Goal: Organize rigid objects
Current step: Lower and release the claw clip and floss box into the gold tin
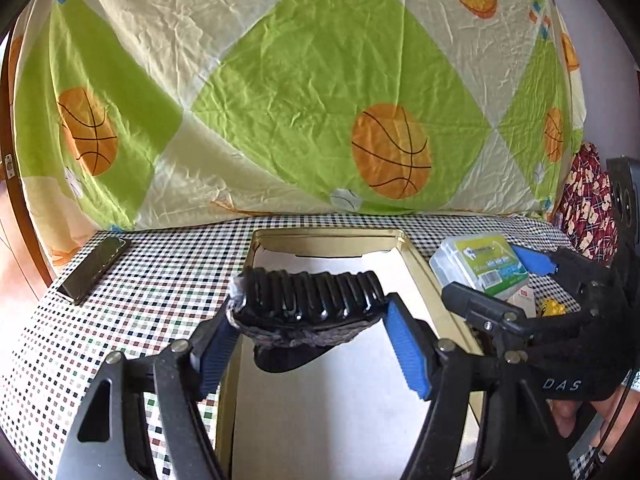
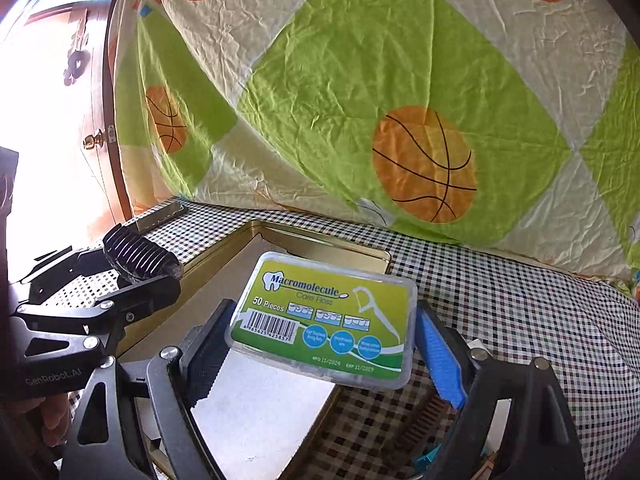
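So both loads are over the gold tin (image 1: 408, 256) now: left tongs (image 1: 316, 340) clamp the black comb attachment (image 1: 312, 296), right tongs (image 2: 320, 348) clamp the floss box (image 2: 324, 320). Next I'd lower and release inside.

**Gloss, plastic, tin and cloth**

The ridged black clip (image 1: 308, 300) shines like glossy plastic, with a rough, woven-looking band under it. The floss box (image 2: 324, 316) is clear, smooth plastic with a glossy printed label. The tin (image 1: 416, 256) has gold-toned metal walls with a dull sheen and a matt white paper lining. The checked tablecloth (image 1: 160, 280) is matt cloth. The sheet (image 1: 320, 80) behind is crinkled cloth. The pads (image 1: 408, 348) are ribbed blue, rubbery.
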Available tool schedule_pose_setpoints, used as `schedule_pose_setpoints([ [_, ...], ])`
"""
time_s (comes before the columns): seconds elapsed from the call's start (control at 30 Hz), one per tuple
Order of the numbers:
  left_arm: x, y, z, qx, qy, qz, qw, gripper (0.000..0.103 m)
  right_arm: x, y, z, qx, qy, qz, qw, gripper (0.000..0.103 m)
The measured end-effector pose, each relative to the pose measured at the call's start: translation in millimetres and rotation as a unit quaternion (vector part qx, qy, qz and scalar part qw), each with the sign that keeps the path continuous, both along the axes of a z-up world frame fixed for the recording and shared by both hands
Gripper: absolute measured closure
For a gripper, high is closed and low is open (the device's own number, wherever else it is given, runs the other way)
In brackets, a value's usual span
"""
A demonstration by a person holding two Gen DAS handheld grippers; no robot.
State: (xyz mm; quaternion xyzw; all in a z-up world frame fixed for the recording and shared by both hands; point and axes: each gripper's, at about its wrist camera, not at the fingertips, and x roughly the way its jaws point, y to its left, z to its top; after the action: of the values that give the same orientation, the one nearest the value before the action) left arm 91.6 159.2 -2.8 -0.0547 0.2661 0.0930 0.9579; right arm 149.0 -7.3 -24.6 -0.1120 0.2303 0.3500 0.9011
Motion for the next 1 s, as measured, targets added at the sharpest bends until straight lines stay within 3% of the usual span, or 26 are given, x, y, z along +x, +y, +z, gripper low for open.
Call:
schedule_pose_setpoints([
  [0.47, 33.2, 29.6, -14.0, -0.006, 0.071, 0.016, 0.9973, 0.032, 25.1, 39.8, -13.9, -0.052, 0.035, 0.022, 0.998, 0.015],
  [1.0, 48.9, 40.2, -23.3, 0.018, 0.1, 0.034, 0.9942, 0.03, 36.1, 51.7, -23.4, -0.049, 0.06, 0.013, 0.997, 0.015],
])
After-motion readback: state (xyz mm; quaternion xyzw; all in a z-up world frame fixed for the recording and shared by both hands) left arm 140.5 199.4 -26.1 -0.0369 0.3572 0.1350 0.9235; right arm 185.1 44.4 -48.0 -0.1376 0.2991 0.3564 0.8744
